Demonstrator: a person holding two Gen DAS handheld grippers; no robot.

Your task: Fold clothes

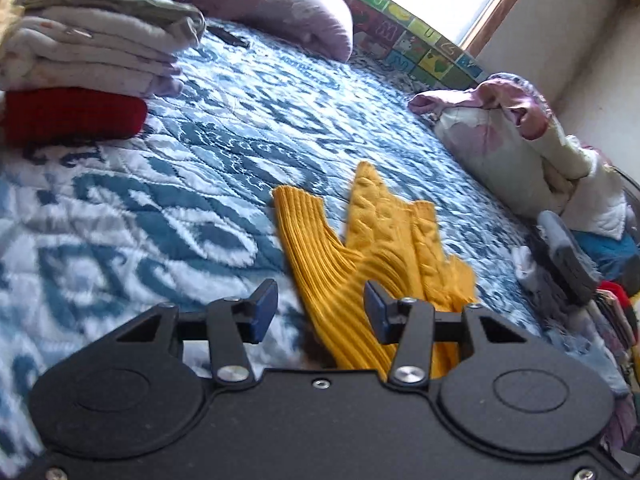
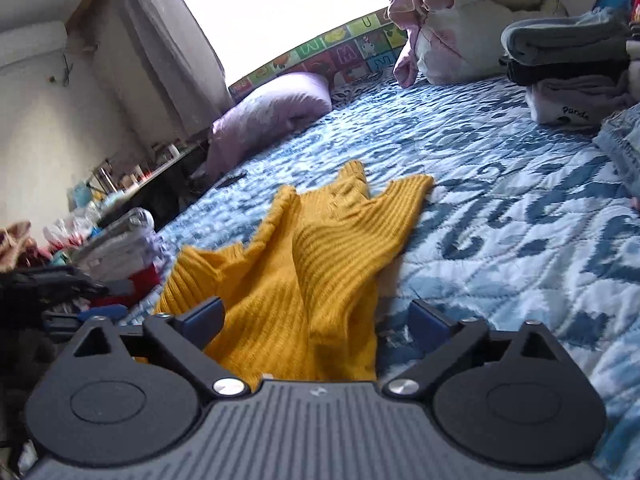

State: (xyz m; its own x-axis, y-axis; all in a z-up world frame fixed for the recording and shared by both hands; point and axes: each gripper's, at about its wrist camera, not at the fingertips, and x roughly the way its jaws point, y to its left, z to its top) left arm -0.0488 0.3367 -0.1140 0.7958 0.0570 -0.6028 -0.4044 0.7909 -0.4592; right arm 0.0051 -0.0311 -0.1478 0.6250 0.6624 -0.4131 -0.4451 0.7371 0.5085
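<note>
Yellow knit sweater (image 1: 372,248): ribbed, mustard, lying rumpled on the blue-and-white quilted bed (image 1: 160,200), its near part bunched up close to both tools.

Left tool (image 1: 320,312): fingers spread apart, gripping nothing; the sweater passes beneath the gap and behind the right-hand finger, running away toward the far side of the bed.

Right tool (image 2: 316,320): fingers (image 2: 204,316) set wide apart, not clamped; sweater (image 2: 304,256) fabric rises in a fold between them, nearer the left-hand finger. Contact with the pads cannot be told.

Folded stack (image 1: 92,52): pale garments over a red one (image 1: 72,116), on the bed, well apart from the sweater.

Lilac pillow (image 2: 272,108): at the head of the bed.

Second folded pile (image 2: 572,64): grey, black and white, at the bed's other side.
</note>
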